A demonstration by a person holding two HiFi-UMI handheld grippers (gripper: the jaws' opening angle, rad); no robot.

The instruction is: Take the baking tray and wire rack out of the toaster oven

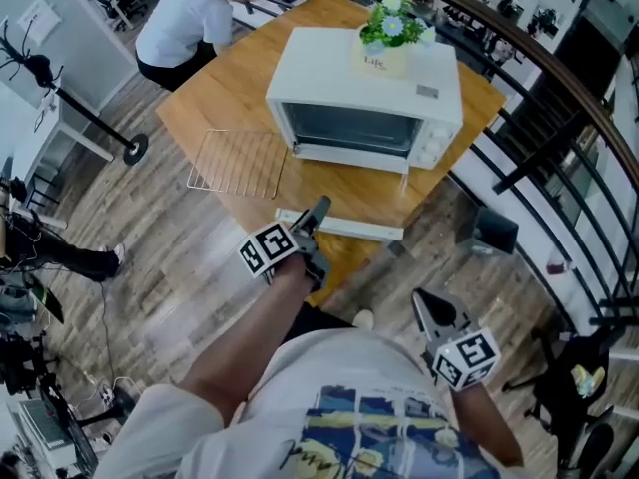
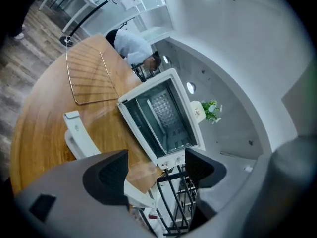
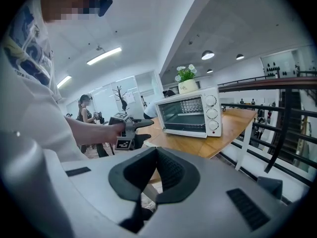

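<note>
The white toaster oven [image 1: 364, 98] stands on the wooden table [image 1: 220, 98] with its glass door closed; it also shows in the left gripper view [image 2: 158, 120] and the right gripper view [image 3: 190, 112]. The wire rack [image 1: 237, 163] lies flat on the table left of the oven. A white, flat tray-like piece [image 1: 339, 225] lies at the table's front edge. My left gripper [image 1: 315, 218] hovers just over that piece, open, with nothing between its jaws [image 2: 156, 170]. Off the table by my body, my right gripper [image 1: 434, 312] is held shut and empty [image 3: 156, 175].
A potted plant [image 1: 391, 30] sits on top of the oven. A person in a white shirt [image 1: 185, 18] sits at the table's far left. A dark curved railing [image 1: 559, 88] runs along the right. Stands and cables crowd the floor at left.
</note>
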